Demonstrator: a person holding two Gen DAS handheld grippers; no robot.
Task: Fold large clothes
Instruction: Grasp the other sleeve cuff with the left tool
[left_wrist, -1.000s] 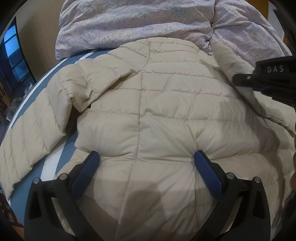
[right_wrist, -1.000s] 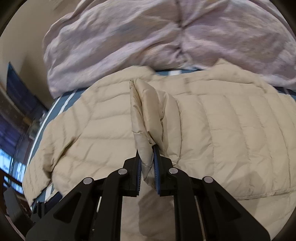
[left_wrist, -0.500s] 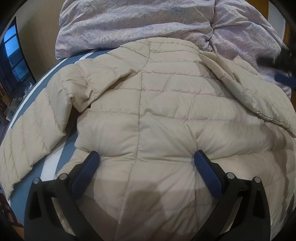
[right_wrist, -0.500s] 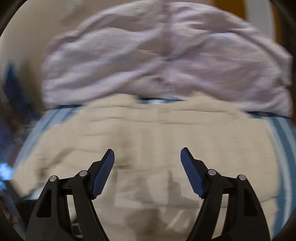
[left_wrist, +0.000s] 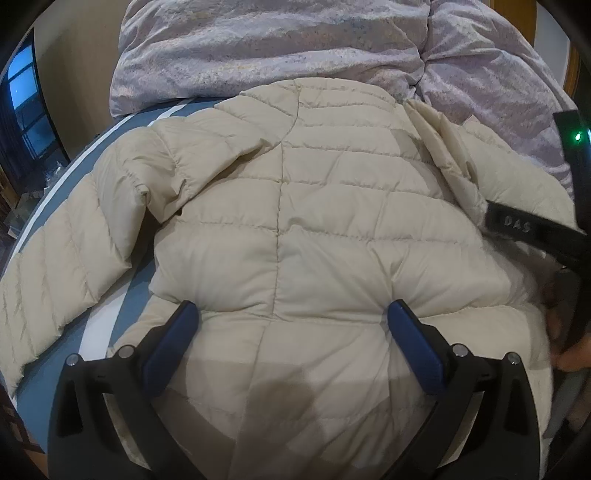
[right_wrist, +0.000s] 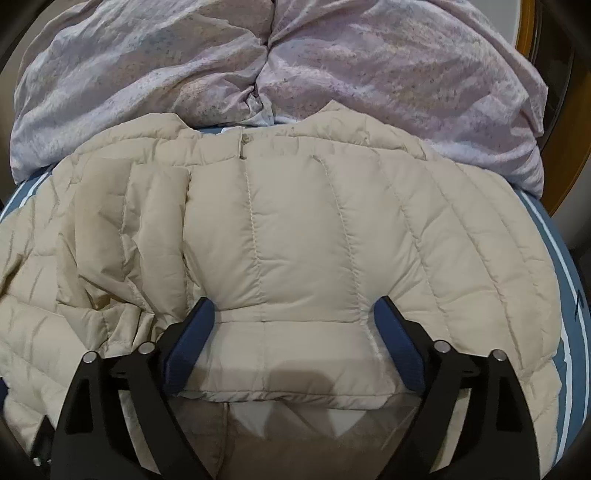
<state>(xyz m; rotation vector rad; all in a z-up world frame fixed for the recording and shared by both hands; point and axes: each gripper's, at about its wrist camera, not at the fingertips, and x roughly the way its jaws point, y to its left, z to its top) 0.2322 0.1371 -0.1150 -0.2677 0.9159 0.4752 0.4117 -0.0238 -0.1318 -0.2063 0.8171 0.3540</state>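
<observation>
A beige quilted puffer jacket (left_wrist: 295, 206) lies spread on the bed, one sleeve (left_wrist: 66, 258) stretched out to the left. My left gripper (left_wrist: 291, 310) is open, its blue pads wide apart and resting on the jacket's lower part. My right gripper (right_wrist: 294, 305) has its jaws opening wide. Its fingers stand on either side of a folded-over part of the jacket (right_wrist: 295, 229) without pinching it. That fold's edge (right_wrist: 288, 397) lies just below the fingers. In the left wrist view the right tool's black body (left_wrist: 524, 229) sits on the jacket's right side.
A crumpled lilac duvet (right_wrist: 332, 66) is piled along the far side of the bed, touching the jacket's collar. The blue sheet with white stripes (left_wrist: 107, 325) shows at the left, and again (right_wrist: 554, 236) at the right. A hand (left_wrist: 569, 354) holds the right tool.
My right gripper let go of the pinched fold of jacket, spread its jaws wide and dropped onto the jacket. The fold now lies flat. The left gripper stayed put.
</observation>
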